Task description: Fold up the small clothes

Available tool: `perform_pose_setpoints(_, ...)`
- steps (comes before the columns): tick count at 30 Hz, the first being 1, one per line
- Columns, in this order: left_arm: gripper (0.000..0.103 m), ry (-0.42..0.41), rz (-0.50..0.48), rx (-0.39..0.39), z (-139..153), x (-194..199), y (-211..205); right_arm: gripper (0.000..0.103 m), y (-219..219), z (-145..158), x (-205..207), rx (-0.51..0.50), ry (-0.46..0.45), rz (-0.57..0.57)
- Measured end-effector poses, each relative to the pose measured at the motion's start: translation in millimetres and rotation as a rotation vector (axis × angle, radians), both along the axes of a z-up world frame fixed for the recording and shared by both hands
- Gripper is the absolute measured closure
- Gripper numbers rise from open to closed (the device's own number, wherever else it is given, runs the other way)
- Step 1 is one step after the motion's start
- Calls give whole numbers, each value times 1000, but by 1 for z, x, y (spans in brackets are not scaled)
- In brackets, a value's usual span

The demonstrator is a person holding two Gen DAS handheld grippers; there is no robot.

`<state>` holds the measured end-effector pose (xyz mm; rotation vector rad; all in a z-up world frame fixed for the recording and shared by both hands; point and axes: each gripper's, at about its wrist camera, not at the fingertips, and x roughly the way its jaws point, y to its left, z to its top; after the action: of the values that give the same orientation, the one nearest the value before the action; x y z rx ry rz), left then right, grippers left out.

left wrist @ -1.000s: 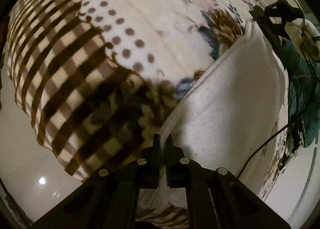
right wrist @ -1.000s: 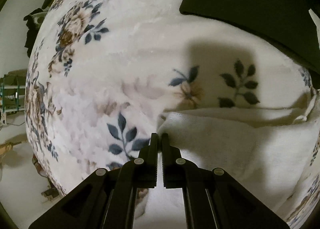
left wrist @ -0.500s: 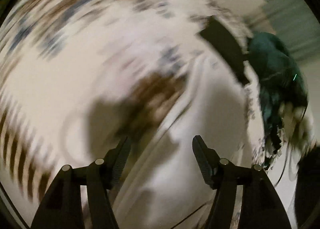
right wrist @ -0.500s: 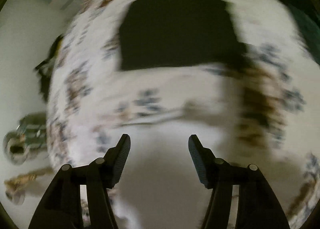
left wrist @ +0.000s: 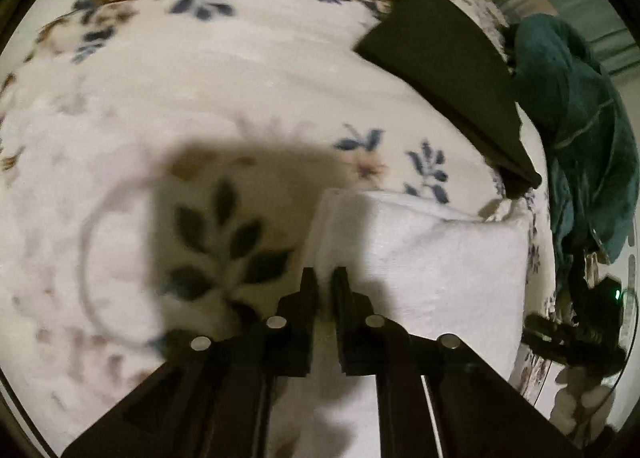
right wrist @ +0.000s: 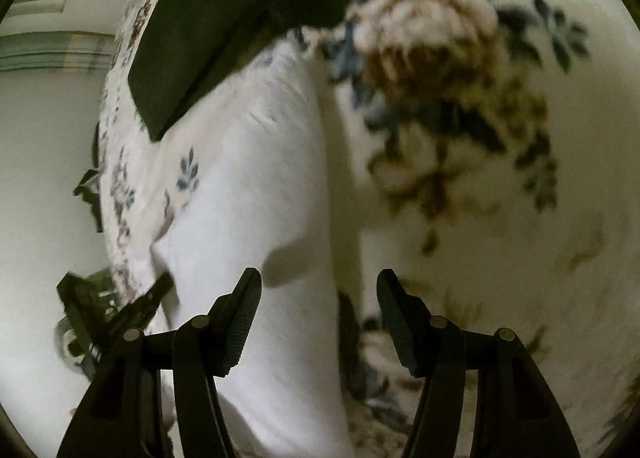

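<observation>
A folded white cloth (left wrist: 420, 258) lies on a floral blanket (left wrist: 200, 98). My left gripper (left wrist: 326, 278) is shut on the cloth's near left edge, with cloth showing between and below the fingers. In the right wrist view the same white cloth (right wrist: 256, 198) runs away from the camera. My right gripper (right wrist: 318, 282) is open just above its near end, the left finger (right wrist: 244, 314) over the cloth and the right finger (right wrist: 394, 318) over the blanket (right wrist: 500, 218).
A folded dark cloth (left wrist: 444, 70) lies just beyond the white one; it also shows in the right wrist view (right wrist: 208, 30). A teal garment (left wrist: 580, 130) hangs at the bed's right edge. Pale floor (right wrist: 40, 158) lies beyond the bed.
Both grippers let go of the white cloth and swung to a new spot on it. The left gripper has since shut on the cloth's edge again. The right gripper stays open.
</observation>
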<state>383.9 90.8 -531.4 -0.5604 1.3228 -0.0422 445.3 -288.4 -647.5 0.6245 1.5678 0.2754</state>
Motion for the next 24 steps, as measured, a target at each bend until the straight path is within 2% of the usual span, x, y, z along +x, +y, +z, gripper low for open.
perform_pose_setpoints(1,95,8,-2,-9,6,-6,4,41,-4,-2,-8,11,4,-2)
perform_pose_setpoints(2,92,3,-20,-50,18,-18,8,41,-9,-2,-17,29,6,-8)
perform_pose_setpoints(4,58,-19,-65,-82,36,-43,14,41,-20,0,-39,62,23,-26)
perform_pose_setpoints(6,35,-34,-102,-77,55,-87,18,41,-29,6,-64,89,33,-40)
perform_pose_setpoints(9,35,28,-143,-58,59,-151,18,40,-37,15,-123,96,61,-29)
perform_pose_setpoints(10,35,73,-159,-43,54,-183,16,40,-36,16,-145,89,80,-25)
perform_pose_setpoints(14,35,228,-179,-107,19,-267,6,40,-24,12,-234,70,187,-20)
perform_pose_setpoints(15,35,248,-181,-109,10,-283,3,40,-18,10,-255,63,214,-8)
perform_pose_setpoints(17,39,274,-204,-65,-9,-311,-6,40,0,3,-299,52,268,-16)
perform_pose_setpoints(18,62,267,-209,-63,-12,-320,-9,40,8,-1,-316,51,288,-24)
perform_pose_setpoints(19,95,262,-219,-66,-15,-328,-13,40,17,-5,-333,46,301,-37)
perform_pose_setpoints(21,94,212,-230,-59,-11,-339,-14,40,36,-15,-362,32,320,-61)
perform_pose_setpoints(23,95,177,-224,-73,-2,-343,-10,49,54,-30,-388,31,349,-73)
perform_pose_setpoints(24,95,170,-221,-75,2,-345,-7,75,61,-37,-399,28,366,-75)
